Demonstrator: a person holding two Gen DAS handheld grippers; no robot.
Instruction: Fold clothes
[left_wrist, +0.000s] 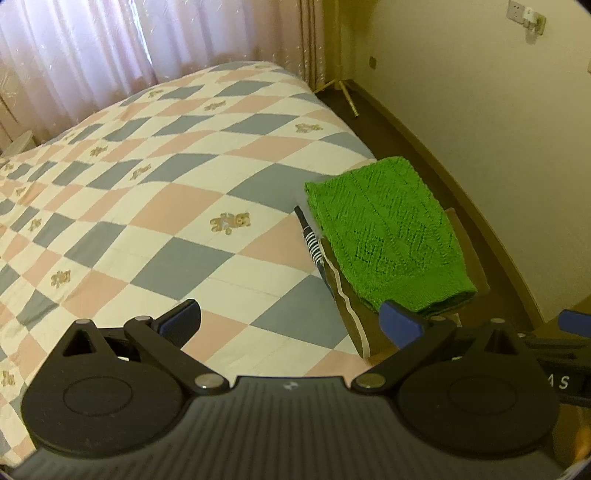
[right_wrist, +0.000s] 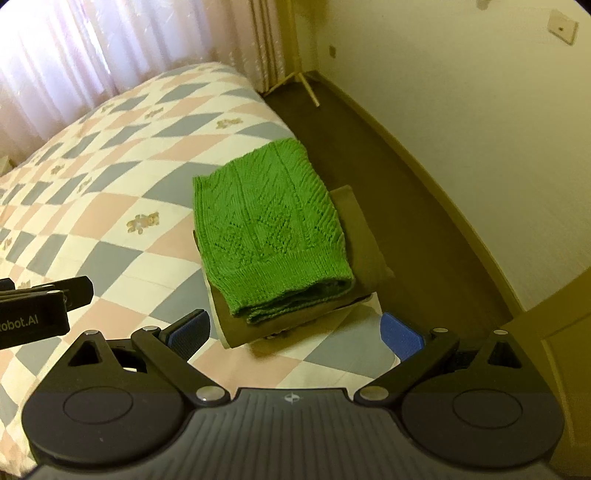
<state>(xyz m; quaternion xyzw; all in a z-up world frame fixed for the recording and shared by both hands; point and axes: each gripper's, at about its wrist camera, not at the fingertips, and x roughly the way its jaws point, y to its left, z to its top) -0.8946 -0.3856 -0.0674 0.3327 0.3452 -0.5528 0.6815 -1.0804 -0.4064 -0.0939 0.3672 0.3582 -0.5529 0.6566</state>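
Left claw (left_wrist: 291, 321) and right claw (right_wrist: 295, 332) gape wide (both empty).

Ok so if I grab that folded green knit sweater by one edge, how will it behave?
The green knit sweater is probably floppy: its loose open knit would sag and likely unfold. It looks light. Sitting on the brown folded garment, pushing may drag that along.

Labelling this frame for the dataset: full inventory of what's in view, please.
green knit sweater: 1, green, folded, top of stack at bed edge
olive garment: 1, olive-brown, folded, under the sweater
striped garment: 1, dark with white stripes, edge showing in stack
quilt: 1, pink, grey and cream diamonds with bears, covering bed
curtain: 1, sheer pale pink, behind bed
stand legs: pale, floor corner
wall outlet: 1, white, wall
left gripper: fingers open, empty
right gripper: fingers open, empty
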